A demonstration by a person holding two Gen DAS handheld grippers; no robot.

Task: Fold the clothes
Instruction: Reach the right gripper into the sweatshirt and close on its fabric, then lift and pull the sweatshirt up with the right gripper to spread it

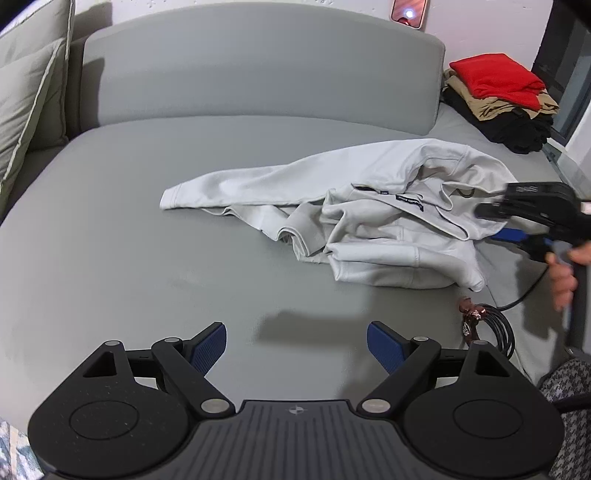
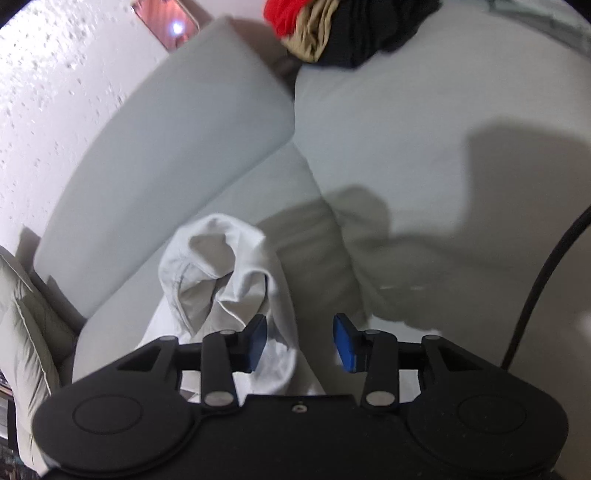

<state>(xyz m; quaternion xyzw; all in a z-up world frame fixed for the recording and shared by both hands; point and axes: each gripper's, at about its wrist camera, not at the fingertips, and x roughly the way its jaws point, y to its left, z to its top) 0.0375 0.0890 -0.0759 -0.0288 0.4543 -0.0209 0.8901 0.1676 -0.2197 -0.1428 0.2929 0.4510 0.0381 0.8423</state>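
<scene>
A crumpled light grey hoodie (image 1: 369,218) lies on the grey sofa seat (image 1: 147,240), one sleeve stretched to the left. My left gripper (image 1: 296,345) is open and empty, hovering over bare seat in front of the hoodie. My right gripper (image 1: 517,218) shows at the hoodie's right edge, held by a hand. In the right wrist view the right gripper (image 2: 300,343) is open, directly over the hoodie (image 2: 229,273), with a fold of fabric between the blue pads (image 2: 345,343); the jaws are not closed on it.
A pile of folded clothes, red on top (image 1: 498,79), sits at the sofa's far right; it also shows in the right wrist view (image 2: 332,26). Backrest (image 1: 258,70) behind. Cushions (image 1: 26,103) at left. A coiled black cable (image 1: 495,328) lies near the front right.
</scene>
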